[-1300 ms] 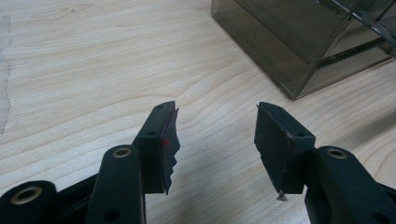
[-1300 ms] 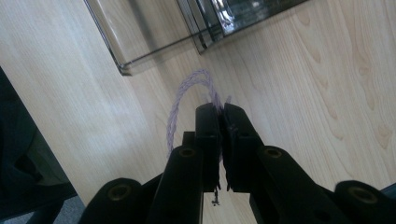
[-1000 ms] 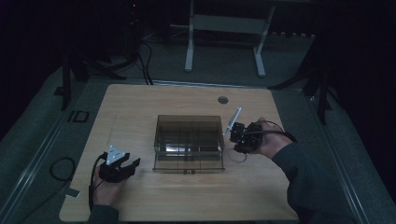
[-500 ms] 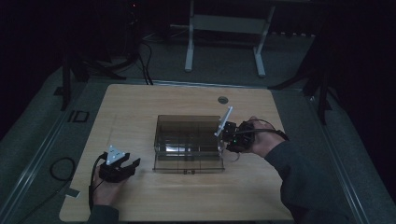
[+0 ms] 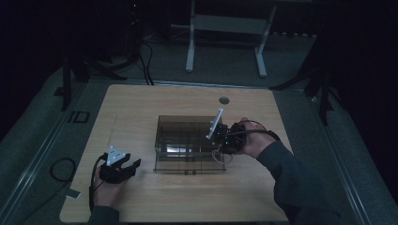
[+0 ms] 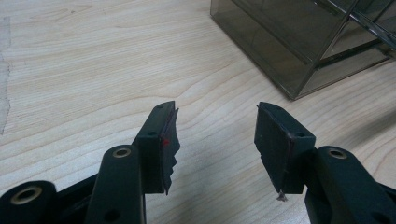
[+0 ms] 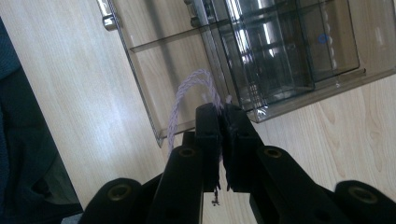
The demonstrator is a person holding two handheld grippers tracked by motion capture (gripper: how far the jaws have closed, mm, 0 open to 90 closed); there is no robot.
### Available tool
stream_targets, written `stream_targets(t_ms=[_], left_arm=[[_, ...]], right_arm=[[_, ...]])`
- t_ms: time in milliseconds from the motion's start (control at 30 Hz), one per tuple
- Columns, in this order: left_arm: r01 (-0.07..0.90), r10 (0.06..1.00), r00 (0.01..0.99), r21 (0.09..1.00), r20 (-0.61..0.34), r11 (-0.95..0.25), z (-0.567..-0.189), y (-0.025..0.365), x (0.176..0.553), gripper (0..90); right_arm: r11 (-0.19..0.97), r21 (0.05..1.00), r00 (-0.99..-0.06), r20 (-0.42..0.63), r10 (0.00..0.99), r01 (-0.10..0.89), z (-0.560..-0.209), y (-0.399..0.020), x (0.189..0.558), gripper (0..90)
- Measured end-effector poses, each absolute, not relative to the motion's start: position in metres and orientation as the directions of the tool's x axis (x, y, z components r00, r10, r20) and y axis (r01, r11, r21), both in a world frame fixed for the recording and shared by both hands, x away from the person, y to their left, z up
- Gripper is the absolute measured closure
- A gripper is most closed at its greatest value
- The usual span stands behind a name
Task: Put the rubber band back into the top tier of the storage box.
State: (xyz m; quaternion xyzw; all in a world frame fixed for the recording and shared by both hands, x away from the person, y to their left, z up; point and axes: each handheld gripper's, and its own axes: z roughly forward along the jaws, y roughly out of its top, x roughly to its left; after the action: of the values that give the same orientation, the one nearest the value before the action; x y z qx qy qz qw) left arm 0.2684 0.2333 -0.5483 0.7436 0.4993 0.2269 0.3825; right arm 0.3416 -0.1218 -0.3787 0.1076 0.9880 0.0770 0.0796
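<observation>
Cord at the box edge, not yet placed.

Your right gripper (image 7: 223, 109) is clenched on a thin, pale lilac twisted cord (image 7: 187, 95), its loop hanging over the outer tray of the smoky clear plastic organiser box (image 5: 190, 140); by my reading, carrying is nearly done and lowering and letting go remain. Your left gripper (image 6: 215, 135) rests on the light wooden table (image 5: 141, 112), jaws apart, empty. The cord's far end is hidden behind the jaws; the dim high view blurs the box's compartments.
</observation>
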Motion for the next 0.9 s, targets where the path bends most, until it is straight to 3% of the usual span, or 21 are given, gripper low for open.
stream_targets(t_ms=[900], left_arm=[[0.567, 0.916, 0.400, 0.797, -0.045, -0.208, -0.548, 0.233, 0.268, 49.4]], right_arm=[[0.973, 0.152, -0.974, -0.124, 0.191, 0.171, -0.393, -0.099, 0.343, 85.0]])
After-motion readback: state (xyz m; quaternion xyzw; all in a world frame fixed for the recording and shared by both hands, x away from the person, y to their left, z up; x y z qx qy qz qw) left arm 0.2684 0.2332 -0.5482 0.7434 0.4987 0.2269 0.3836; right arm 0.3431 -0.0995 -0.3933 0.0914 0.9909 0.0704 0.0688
